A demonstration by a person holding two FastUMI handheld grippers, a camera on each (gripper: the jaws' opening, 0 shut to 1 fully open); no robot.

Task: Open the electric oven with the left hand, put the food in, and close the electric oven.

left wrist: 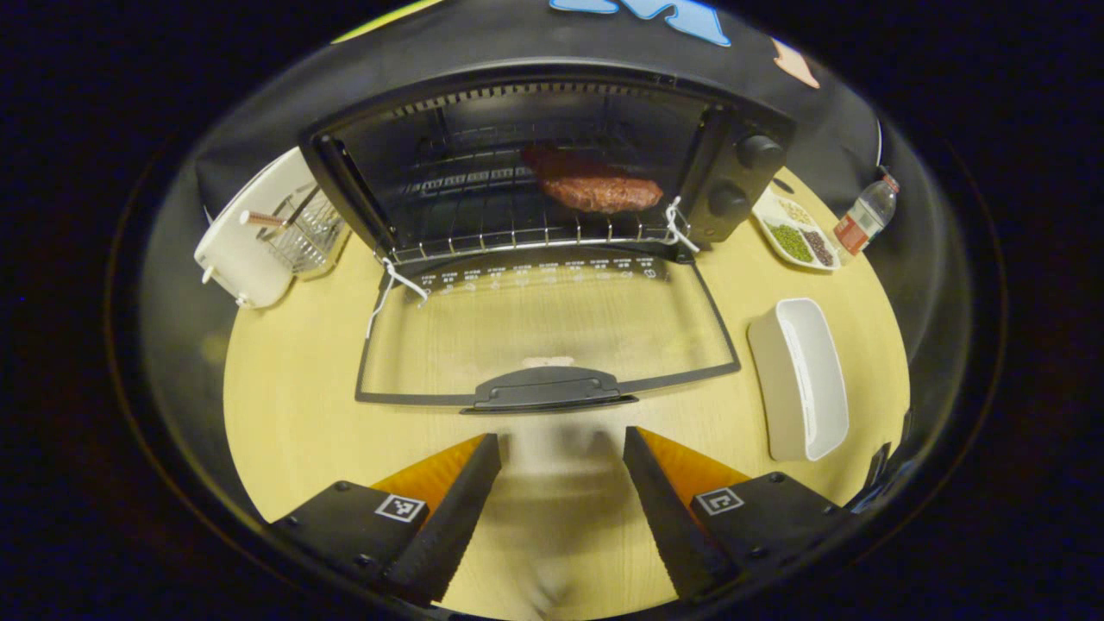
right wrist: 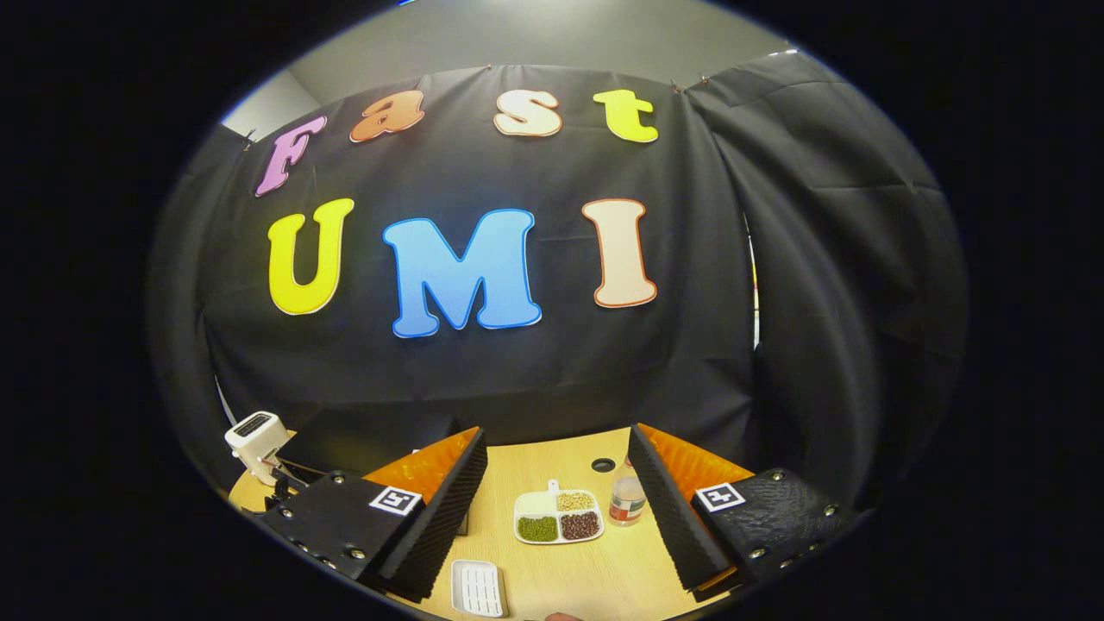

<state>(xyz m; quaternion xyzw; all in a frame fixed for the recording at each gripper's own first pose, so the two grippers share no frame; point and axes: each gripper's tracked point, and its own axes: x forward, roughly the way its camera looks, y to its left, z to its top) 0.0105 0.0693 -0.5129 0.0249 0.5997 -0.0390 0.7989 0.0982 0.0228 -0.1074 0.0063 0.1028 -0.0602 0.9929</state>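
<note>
- Left gripper [left wrist: 561, 509] hovering wide, empty, facing electric oven [left wrist: 552, 164], door [left wrist: 548, 332] lying open; one meat piece [left wrist: 599, 188] sitting inside at 12 o'clock.
- Right gripper [right wrist: 559, 509] gaping wide, empty, framing one divided dish [right wrist: 557, 517], one bottle [right wrist: 627, 500].

On your wooden table [left wrist: 293, 405] sits a white appliance [left wrist: 246, 233] with a wire rack [left wrist: 304, 233] lying against it. Look across — a white divided dish [left wrist: 795, 233] holds green, dark and pale beans, and a small bottle [left wrist: 865, 216] stands just beside it. Nearer you — a white rectangular tray [left wrist: 806, 375] rests alone, empty.
</note>
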